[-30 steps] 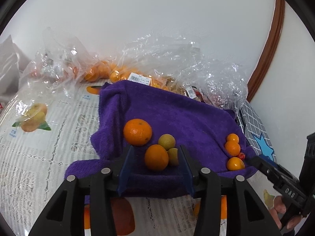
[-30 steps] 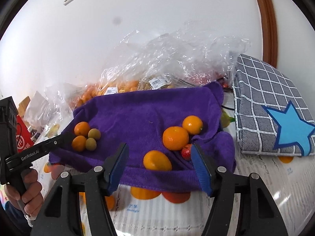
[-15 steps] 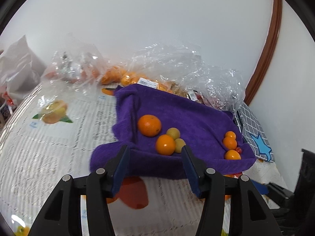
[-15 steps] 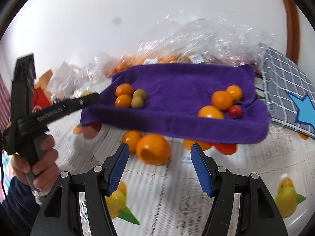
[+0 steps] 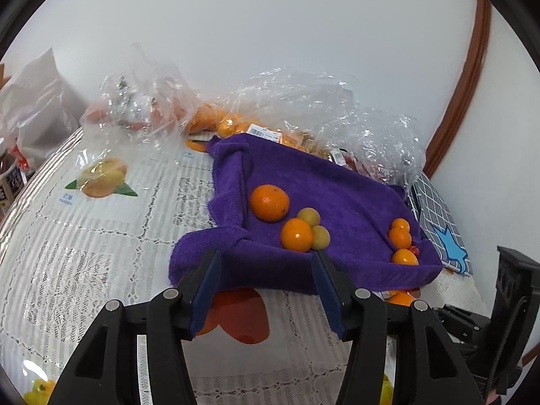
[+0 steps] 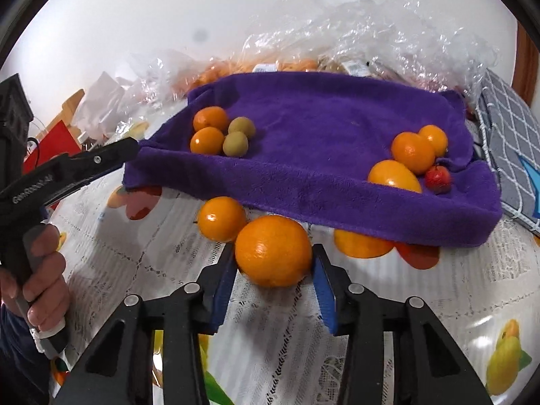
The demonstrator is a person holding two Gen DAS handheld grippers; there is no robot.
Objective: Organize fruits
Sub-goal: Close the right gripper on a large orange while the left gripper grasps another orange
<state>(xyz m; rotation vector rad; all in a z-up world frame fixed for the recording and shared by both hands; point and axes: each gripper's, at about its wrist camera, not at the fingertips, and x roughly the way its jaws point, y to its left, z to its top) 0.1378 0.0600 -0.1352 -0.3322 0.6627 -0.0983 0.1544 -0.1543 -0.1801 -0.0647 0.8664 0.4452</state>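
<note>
Two fruit piles already on purple towel (image 6: pixel 320 128). Right gripper (image 6: pixel 274 263) closing round big orange (image 6: pixel 273 251) on tablecloth just off towel edge, smaller orange (image 6: pixel 221 218) beside it. Left gripper (image 5: pixel 266 281) half-open, empty.

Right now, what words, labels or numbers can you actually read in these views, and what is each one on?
"mango": small print under the mango picture on the tablecloth; the characters above it are too small to read.
"GenRobot.AI": along the side of the left gripper, somewhat blurred.
Barcode label on the plastic bag: too small to read.
Jar label at the left edge: unreadable.
</note>
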